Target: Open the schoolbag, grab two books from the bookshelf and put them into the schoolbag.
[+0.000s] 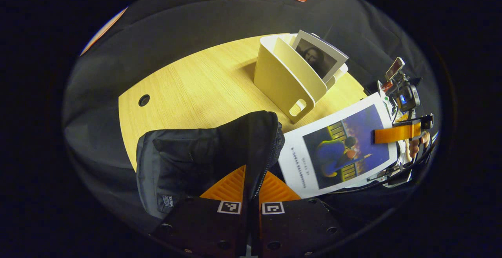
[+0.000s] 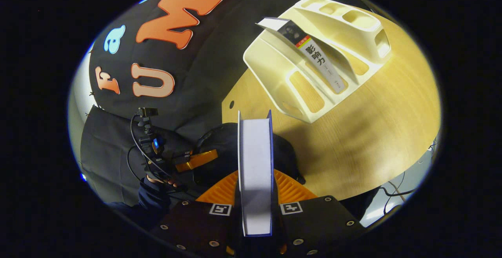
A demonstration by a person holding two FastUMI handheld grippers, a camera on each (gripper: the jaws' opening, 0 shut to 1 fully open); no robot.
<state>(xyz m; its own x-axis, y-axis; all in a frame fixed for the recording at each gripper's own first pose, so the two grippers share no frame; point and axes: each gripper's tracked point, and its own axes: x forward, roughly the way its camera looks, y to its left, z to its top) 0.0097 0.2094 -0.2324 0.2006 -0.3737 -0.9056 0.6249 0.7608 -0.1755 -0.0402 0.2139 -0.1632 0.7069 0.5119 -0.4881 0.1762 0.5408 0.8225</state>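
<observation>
Left gripper (image 1: 251, 195): fingers clamped on the bag (image 1: 204, 152) edge, lower centre of the left gripper view. Right gripper (image 2: 255, 195): fingers clamped on a book (image 2: 255, 164), held edge-on at lower centre of the right gripper view, over the bag (image 2: 282, 152). Shelf (image 1: 288, 75) stands on the table (image 1: 188, 89), upper right, holding a second book (image 1: 319, 56)

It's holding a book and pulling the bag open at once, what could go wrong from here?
1. The blue-covered book is pinched only at one edge by the right gripper, so it might tilt or slip.
2. The left gripper grips just a thin edge of the black fabric schoolbag; if it slips, the opening could close.
3. The book could catch on the bag's rim.
</observation>
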